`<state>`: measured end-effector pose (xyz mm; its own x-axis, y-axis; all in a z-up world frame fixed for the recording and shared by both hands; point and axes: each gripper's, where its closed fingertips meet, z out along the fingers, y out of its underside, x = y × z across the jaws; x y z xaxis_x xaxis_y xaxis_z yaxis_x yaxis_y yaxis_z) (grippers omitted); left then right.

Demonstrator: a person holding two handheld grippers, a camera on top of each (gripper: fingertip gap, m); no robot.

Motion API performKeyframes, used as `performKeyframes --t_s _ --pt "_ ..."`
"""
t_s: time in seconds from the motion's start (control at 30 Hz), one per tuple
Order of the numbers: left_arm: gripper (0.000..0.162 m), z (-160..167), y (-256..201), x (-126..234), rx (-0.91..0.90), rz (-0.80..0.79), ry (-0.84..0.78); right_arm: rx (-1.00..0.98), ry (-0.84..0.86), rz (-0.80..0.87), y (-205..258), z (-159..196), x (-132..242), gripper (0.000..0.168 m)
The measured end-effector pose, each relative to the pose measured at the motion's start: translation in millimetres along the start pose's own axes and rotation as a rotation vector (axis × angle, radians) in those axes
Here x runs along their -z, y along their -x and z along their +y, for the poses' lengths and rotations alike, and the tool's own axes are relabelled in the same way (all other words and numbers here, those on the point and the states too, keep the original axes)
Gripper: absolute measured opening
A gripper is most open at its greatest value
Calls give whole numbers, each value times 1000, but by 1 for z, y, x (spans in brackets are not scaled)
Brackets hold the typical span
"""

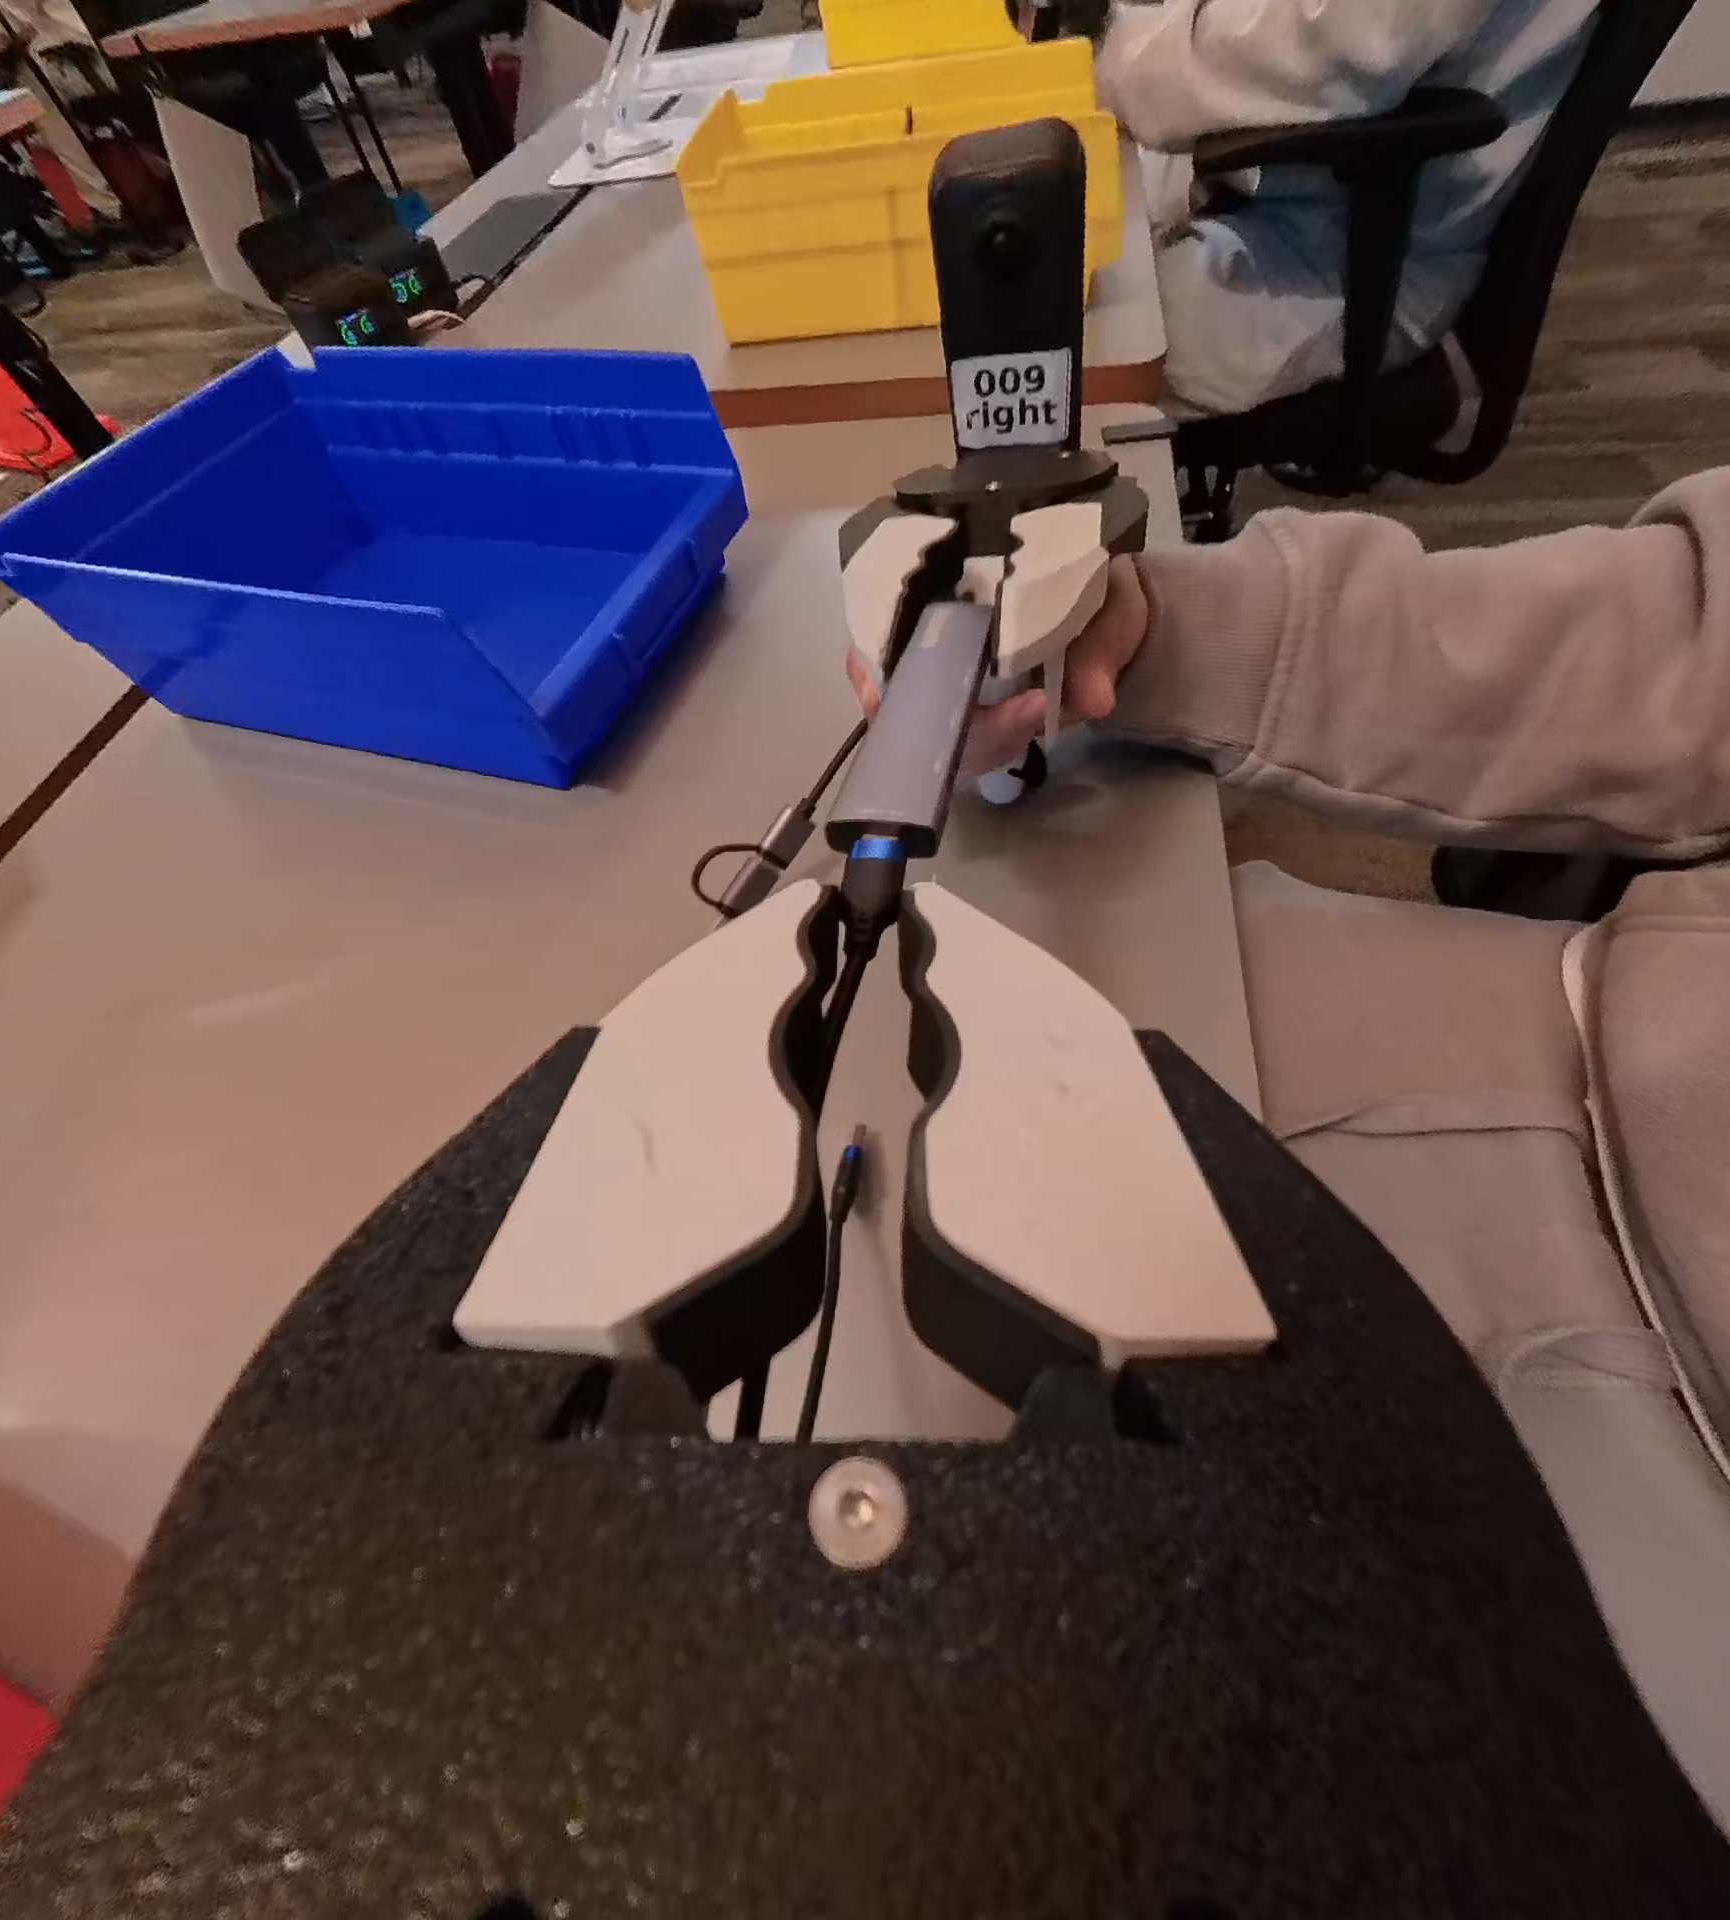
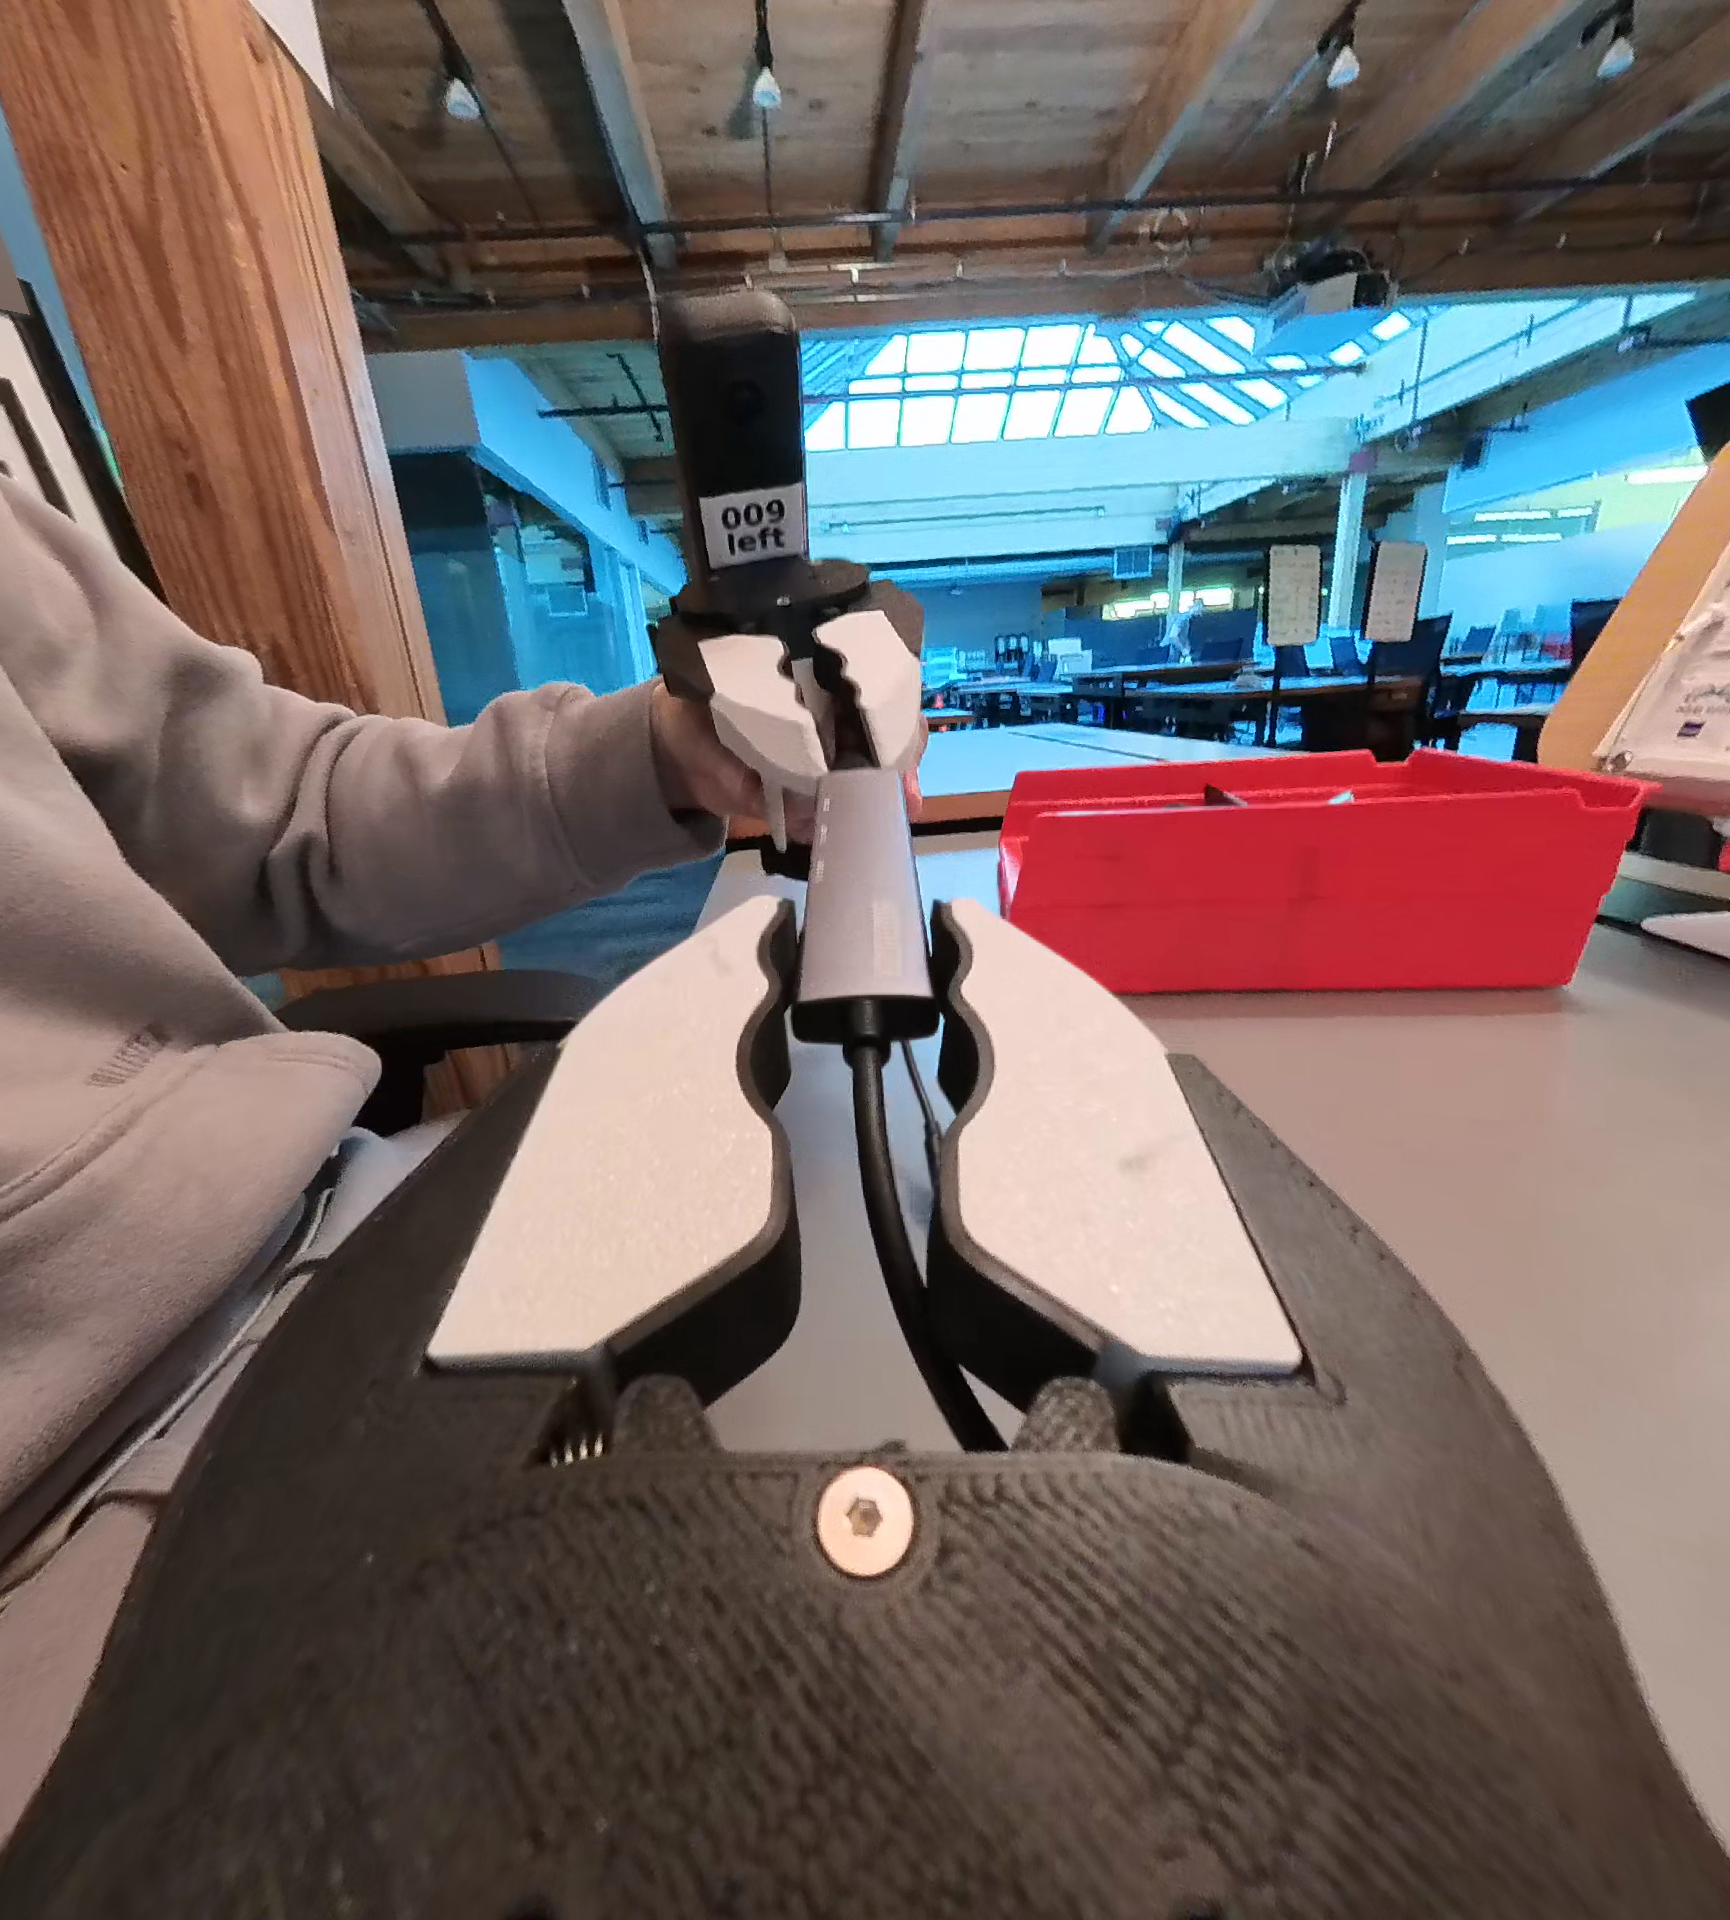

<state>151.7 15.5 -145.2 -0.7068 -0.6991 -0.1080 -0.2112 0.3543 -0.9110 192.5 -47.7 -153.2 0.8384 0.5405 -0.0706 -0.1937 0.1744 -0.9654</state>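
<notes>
My left gripper (image 1: 869,902) is shut on the black plug with a blue ring (image 1: 876,868), which sits in the near end of a grey USB hub (image 1: 908,717). The plug's thin black cable hangs between my fingers, its free end (image 1: 848,1174) loose below. My right gripper (image 2: 866,920) is shut on the hub (image 2: 861,894) and holds it above the table. The hub's own short black lead (image 2: 887,1195) runs back between the fingers and ends in a grey connector (image 1: 773,836). Each gripper shows in the other's view, the right (image 1: 965,582) and the left (image 2: 845,717).
An empty blue bin (image 1: 373,561) stands on the grey table (image 1: 217,987) to the left, yellow bins (image 1: 840,208) behind it. A red bin (image 2: 1308,873) is on the right. A paper stand (image 2: 1723,623) and a wooden pillar (image 2: 186,364) flank the space. One gripper's finger ends stand about 9 cm off the other's.
</notes>
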Motion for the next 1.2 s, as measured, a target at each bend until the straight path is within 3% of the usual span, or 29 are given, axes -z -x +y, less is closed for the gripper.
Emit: performKeyframes --t_s 0.33,0.53,0.83,0.9,1.03,1.1,1.2 --pt "10 10 0 10 16 59 52 3 102 -2 1 14 -11 25" --pt "10 31 -4 7 -34 80 209 12 129 -25 5 17 -14 26" --pt "10 58 -14 -16 -68 79 266 13 48 -44 8 8 -11 26" --pt "10 61 -12 -23 -48 52 216 30 34 -26 5 6 -9 25" --pt "11 41 4 -21 44 -41 -32 39 23 40 -6 3 -2 25" --pt "12 43 9 -21 39 -76 -45 46 43 62 -9 5 -4 25" --pt "44 45 16 -21 24 -147 -56 52 60 73 -10 7 -5 25"
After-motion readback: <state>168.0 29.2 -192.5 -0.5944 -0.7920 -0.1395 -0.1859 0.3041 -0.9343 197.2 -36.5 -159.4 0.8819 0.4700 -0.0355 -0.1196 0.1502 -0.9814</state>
